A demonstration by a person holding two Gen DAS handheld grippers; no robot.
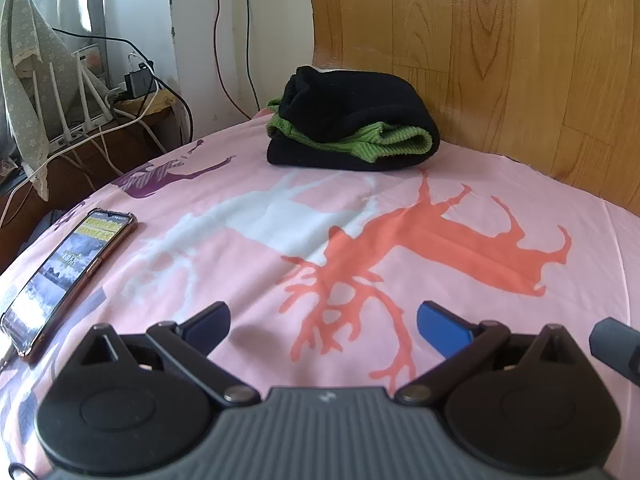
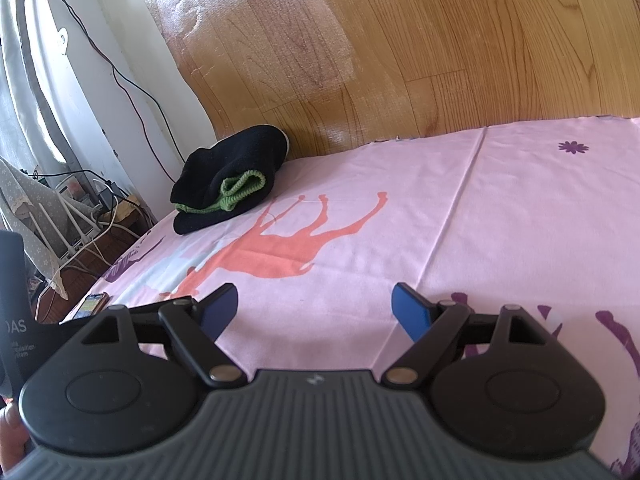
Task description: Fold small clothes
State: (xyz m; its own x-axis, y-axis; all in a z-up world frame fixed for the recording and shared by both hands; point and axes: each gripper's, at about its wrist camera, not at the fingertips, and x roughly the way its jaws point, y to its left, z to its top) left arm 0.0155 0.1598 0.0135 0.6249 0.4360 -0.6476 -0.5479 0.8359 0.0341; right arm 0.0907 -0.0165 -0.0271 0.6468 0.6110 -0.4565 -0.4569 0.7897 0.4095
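Left wrist view: I hold the left tongs (image 1: 323,326) spread, nothing between the blue pads, low over the pink bed sheet (image 1: 520,312) with its deer prints. The folded black-and-green garment (image 1: 352,128) lies at the far edge of the bed, against the wooden headboard (image 1: 500,40), well apart from both tongs. A phone (image 1: 68,276) rests on the sheet at left, screen lit. Right wrist view: my right tongs (image 2: 316,312) likewise stand spread and empty above the sheet.
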